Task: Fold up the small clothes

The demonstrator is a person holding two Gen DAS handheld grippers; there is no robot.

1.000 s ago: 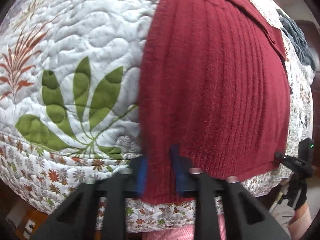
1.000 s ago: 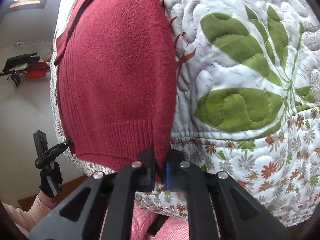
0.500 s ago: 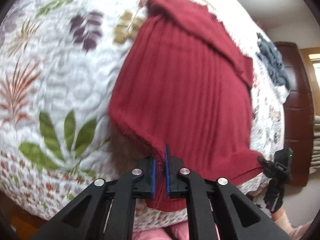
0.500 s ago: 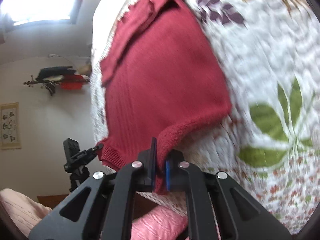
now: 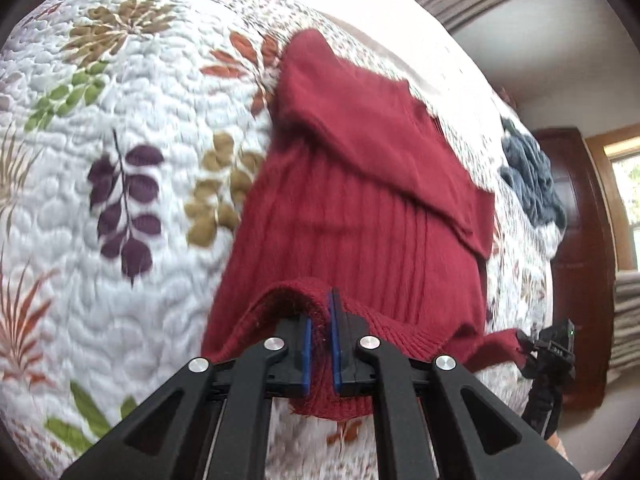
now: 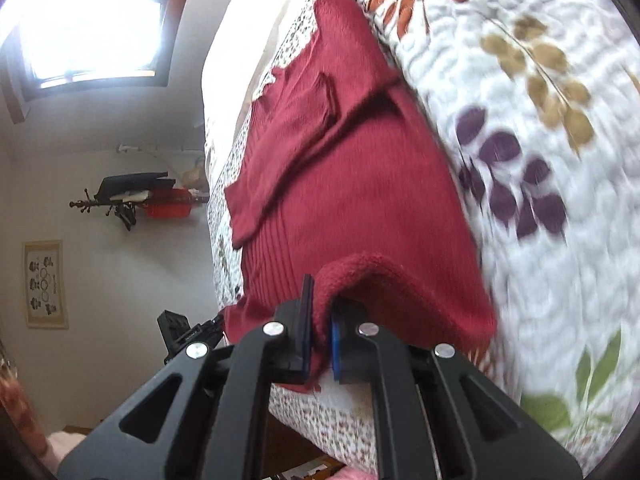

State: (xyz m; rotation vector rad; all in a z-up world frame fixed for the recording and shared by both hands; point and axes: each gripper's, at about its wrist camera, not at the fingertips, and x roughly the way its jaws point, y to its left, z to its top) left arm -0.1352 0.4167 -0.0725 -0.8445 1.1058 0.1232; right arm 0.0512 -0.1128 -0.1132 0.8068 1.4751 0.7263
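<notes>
In the left wrist view, the ribbed hem of a dark red knitted sweater, spread on a leaf-patterned white quilt, is pinched by the closed left gripper and raised. In the right wrist view, the hem's other corner is clamped by the right gripper.

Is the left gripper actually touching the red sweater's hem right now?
Touching. The left wrist view shows the left gripper with its blue pads closed on the lifted hem of the red sweater, knit fabric pinched between them.
</notes>
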